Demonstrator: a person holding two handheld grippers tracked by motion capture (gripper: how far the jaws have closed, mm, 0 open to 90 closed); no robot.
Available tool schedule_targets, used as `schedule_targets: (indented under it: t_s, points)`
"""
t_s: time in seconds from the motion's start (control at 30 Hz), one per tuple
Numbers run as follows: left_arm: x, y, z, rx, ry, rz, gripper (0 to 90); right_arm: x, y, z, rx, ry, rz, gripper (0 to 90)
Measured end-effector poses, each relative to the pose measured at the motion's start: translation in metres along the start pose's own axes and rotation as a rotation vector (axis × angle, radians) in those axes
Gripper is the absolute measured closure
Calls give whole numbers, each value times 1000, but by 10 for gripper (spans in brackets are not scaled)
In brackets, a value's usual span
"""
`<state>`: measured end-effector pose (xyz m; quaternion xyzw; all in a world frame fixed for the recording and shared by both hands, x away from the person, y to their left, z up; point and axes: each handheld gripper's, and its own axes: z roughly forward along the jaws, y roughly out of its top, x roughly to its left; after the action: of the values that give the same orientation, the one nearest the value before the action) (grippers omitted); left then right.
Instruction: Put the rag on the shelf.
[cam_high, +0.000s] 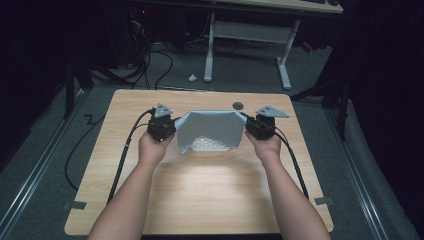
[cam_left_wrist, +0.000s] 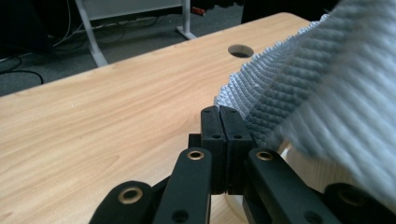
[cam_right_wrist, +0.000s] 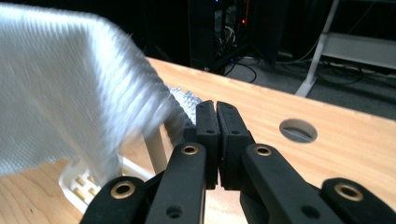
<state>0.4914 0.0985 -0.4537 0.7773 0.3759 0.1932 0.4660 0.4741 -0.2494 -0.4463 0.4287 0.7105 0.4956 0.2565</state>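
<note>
My left fingers (cam_left_wrist: 220, 122) were pressed tight together, and a corner of the gray cloth (cam_left_wrist: 299, 88) was pinched between them. The cloth had little bumps all over it, like a waffle. It went up and off to one side from those fingers.

My right fingers (cam_right_wrist: 216, 122) were pressed tight together too. The cloth (cam_right_wrist: 70, 79) came in right beside them and hung over that side. It looked like they had its other corner, but the very edge was hard to see there.

From above, the left gripper (cam_high: 161, 125) and the right gripper (cam_high: 260, 125) were well apart, and the cloth (cam_high: 210, 127) was stretched between them. It was held up in the air like a little tent. Its lower edge hung down toward me.

Under the cloth there was a small white rack (cam_high: 210, 144) with lots of slots. It sat on the surface. I saw a bit of that white rack (cam_right_wrist: 88, 182) low down next to my right fingers as well.

A hand held each gripper, the left hand (cam_high: 152, 147) and the right hand (cam_high: 266, 146), and both bare arms came in from the bottom. A black cable (cam_high: 122, 160) ran back from the left gripper along the wood.

The surface (cam_high: 200, 195) was light wood with a round hole (cam_high: 238, 105) near its far edge. Past it was gray floor, and a white frame (cam_high: 250, 40) of another desk stood there in the dim room.
</note>
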Motion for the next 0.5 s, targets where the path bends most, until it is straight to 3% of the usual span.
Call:
schedule_targets:
  t_s: [0.23, 0.5]
  points:
    - [2, -11, 3, 16, -8, -17, 893, 0, -16, 3, 16, 4, 17, 893]
    - [2, -15, 2, 8, -15, -34, 889, 0, -20, 5, 28, 4, 16, 892]
